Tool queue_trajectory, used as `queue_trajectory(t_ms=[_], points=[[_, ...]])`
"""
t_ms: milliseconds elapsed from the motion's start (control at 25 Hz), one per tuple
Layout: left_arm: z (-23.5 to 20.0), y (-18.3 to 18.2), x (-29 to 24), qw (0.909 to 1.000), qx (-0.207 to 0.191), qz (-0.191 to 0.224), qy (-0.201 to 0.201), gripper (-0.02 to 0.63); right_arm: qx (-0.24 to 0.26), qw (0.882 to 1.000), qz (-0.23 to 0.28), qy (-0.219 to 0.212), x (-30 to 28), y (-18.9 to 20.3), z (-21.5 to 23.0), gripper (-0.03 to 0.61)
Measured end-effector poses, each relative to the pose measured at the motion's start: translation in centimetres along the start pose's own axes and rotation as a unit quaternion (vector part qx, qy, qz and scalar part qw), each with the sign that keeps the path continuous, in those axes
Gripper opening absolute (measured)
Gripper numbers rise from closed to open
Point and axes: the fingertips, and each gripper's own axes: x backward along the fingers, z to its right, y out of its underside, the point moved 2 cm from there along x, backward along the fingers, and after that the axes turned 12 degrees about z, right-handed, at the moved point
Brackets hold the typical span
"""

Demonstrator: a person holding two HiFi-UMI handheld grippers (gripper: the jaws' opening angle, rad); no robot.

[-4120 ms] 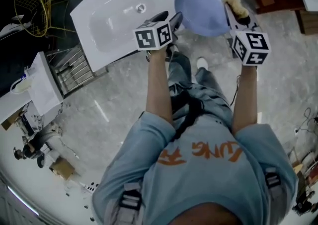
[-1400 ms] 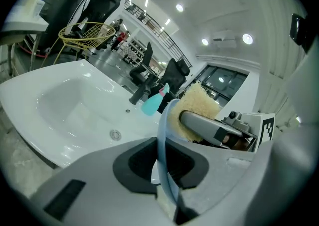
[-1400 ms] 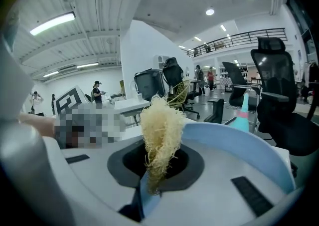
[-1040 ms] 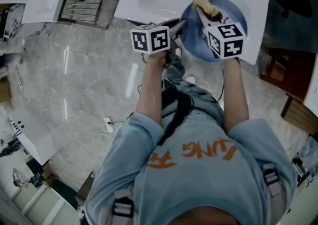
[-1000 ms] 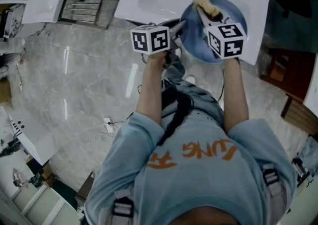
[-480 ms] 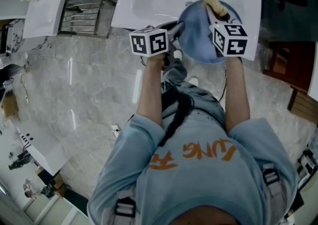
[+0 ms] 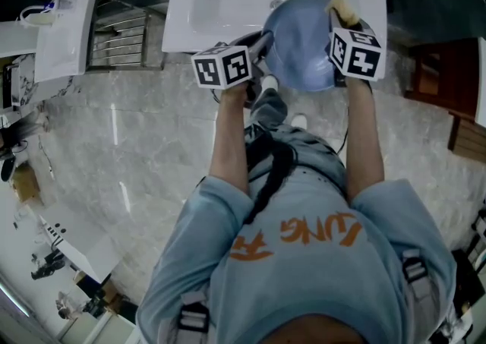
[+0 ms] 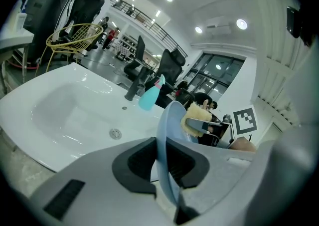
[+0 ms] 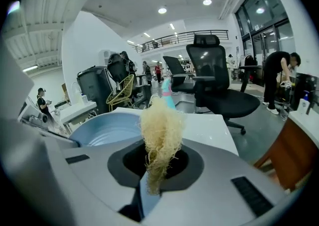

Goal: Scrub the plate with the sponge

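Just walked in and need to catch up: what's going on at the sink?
A person with a gripper in each hand is washing up over the white sink. The left gripper has its jaws clamped on the rim of the blue plate. The right gripper pinches a yellowish fibrous sponge at the plate's right edge; whether it touches there is unclear.
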Motion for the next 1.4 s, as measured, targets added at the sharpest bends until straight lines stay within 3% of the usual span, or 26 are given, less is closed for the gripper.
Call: queue_trajectory(t_ms=[240, 400, 600, 800, 1160, 1400], points=[[0.1, 0.0, -0.2, 1.0000, 0.002, 0.008, -0.005, 0.040, -0.014, 0.999, -0.031, 0.042, 1.3, 1.7, 2.8, 0.032], [0.0, 0.1, -0.1, 0.9998, 0.003, 0.015, -0.014, 0.041, -0.023, 0.998, -0.036, 0.036, 1.6, 2.0, 2.8, 0.034], [-1.2, 0.1, 0.6, 0.9984, 0.011, 0.040, -0.038, 0.038, -0.019, 0.999, 0.007, -0.042, 1.3, -0.3, -0.5, 0.034], [-1.1, -0.6, 1.3, 0.9976, 0.016, 0.055, -0.039, 0.038, -0.006, 0.991, 0.041, -0.129, 1.1, -2.4, -5.2, 0.034], [-1.3, -1.2, 2.8, 0.9961, 0.021, 0.075, -0.041, 0.038, 0.022, 0.955, 0.026, -0.294, 1.5, -2.0, -14.9, 0.034], [-1.2, -1.3, 3.4, 0.9955, 0.026, 0.085, -0.032, 0.038, 0.045, 0.938, -0.003, -0.343, 1.4, -0.5, -18.3, 0.034]])
